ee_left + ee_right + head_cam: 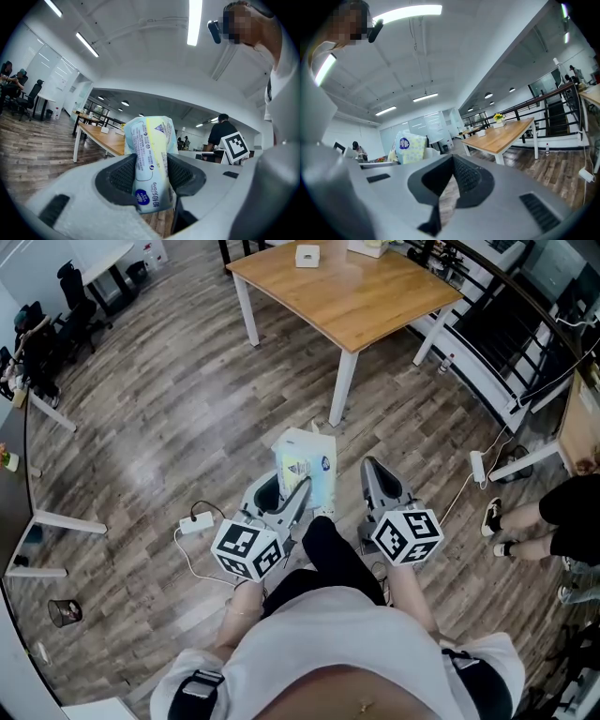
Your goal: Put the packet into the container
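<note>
A pale blue and yellow soft packet [305,460] stands upright between the jaws of my left gripper [298,491], which is shut on it. In the left gripper view the packet [151,159] fills the gap between the two dark pads and sticks out above them. My right gripper [377,476] is beside it on the right, level, with its jaws together and nothing between them. From the right gripper view the packet [411,147] shows to the left, past the shut right gripper [452,161]. I see no container that I can pick out with certainty.
A wooden table [366,296] with white legs stands ahead, with a small white box [307,255] on it. On the wood floor lie a power strip [197,523] with its cable and a charger [477,465]. A seated person's shoes [492,517] are at the right.
</note>
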Available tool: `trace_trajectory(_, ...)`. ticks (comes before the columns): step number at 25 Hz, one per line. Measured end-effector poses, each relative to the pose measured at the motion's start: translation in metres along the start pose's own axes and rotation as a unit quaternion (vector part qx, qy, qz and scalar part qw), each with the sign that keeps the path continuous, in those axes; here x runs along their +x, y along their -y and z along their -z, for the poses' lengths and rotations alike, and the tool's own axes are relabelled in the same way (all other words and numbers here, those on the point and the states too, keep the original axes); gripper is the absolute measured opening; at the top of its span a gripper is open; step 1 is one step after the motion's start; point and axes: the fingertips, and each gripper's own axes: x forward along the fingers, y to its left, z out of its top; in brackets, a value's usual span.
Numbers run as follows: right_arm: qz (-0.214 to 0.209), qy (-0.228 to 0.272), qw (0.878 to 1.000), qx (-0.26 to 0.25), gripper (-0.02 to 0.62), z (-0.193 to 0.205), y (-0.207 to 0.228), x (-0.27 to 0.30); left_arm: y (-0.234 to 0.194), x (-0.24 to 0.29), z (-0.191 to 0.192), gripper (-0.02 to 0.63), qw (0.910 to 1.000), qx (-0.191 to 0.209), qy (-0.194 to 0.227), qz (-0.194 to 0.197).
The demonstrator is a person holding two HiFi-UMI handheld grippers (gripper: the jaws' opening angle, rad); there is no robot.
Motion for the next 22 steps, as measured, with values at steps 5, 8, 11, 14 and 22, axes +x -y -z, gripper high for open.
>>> trace_trajectory(5,0.002,0.002,1.000,0.002,0.012,-0.012,0.019,0.027,-0.018,0.032,-0.009,0.189,1.0000,-0.001,-0.001,0.000)
trace_trajectory(8,0.006,0.003,1.000,0.004,0.012,-0.018,0.037,0.043,-0.026,0.055,-0.013,0.189,1.0000,-0.003,-0.001,0.002)
trace_trajectory(11,0.010,0.010,1.000,0.004,0.012,-0.031,0.053,0.062,-0.037,0.079,-0.020,0.189,1.0000,-0.001,-0.002,0.003)
trace_trajectory(14,0.014,0.015,1.000,0.002,0.012,-0.044,0.069,0.082,-0.048,0.102,-0.028,0.189,1.0000,0.000,-0.003,0.005)
trace_trajectory(22,-0.001,0.013,1.000,-0.002,0.012,-0.070,0.103,0.153,-0.088,0.165,-0.051,0.190,1.0000,0.000,0.003,-0.007)
